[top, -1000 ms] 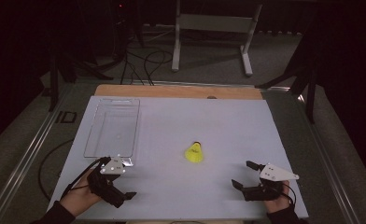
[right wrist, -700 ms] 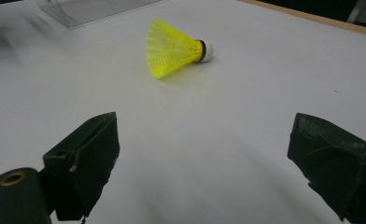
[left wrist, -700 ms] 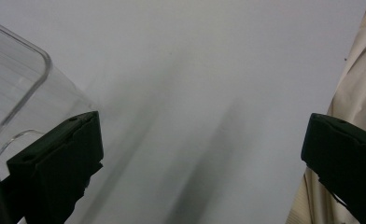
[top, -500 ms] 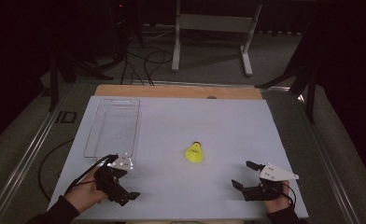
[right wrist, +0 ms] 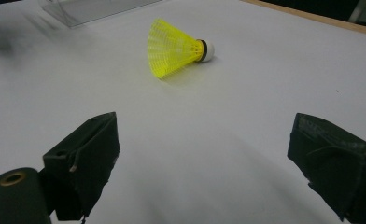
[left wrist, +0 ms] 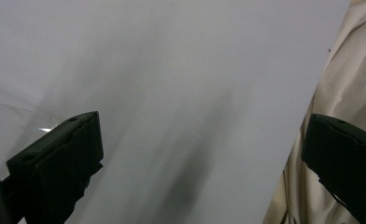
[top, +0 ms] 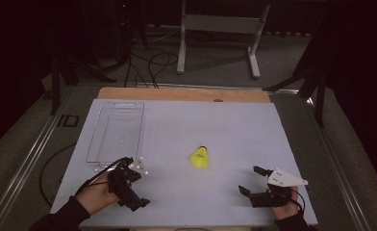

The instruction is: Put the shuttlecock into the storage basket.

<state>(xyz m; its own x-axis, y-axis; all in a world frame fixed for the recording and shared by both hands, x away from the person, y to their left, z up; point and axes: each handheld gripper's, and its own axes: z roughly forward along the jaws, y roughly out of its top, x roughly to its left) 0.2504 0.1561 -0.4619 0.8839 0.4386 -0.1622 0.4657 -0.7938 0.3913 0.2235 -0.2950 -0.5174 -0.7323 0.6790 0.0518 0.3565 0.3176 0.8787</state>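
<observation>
Yellow shuttlecock (top: 199,157) lying on its side on white table surface, slightly below centre of high view; mesh skirt flaring toward bottom of frame, white cork tip with black band pointing up-frame. In right gripper view (right wrist: 175,46), sitting upper centre, cork pointing right.

Clear plastic tray (top: 115,132) lying flat, centre-left of high view, well apart from shuttlecock.

**No readable text in any view**

We find no words, labels, brands, numbers or signs that can be read. In the high view, the white table (top: 177,130) at the centre of the frame is blank. The yellow shuttlecock (right wrist: 174,46), seen closest at the upper middle of the right gripper view, carries no lettering we can make out. The clear tray (top: 117,132) at the upper left of the table is likewise unmarked.
</observation>
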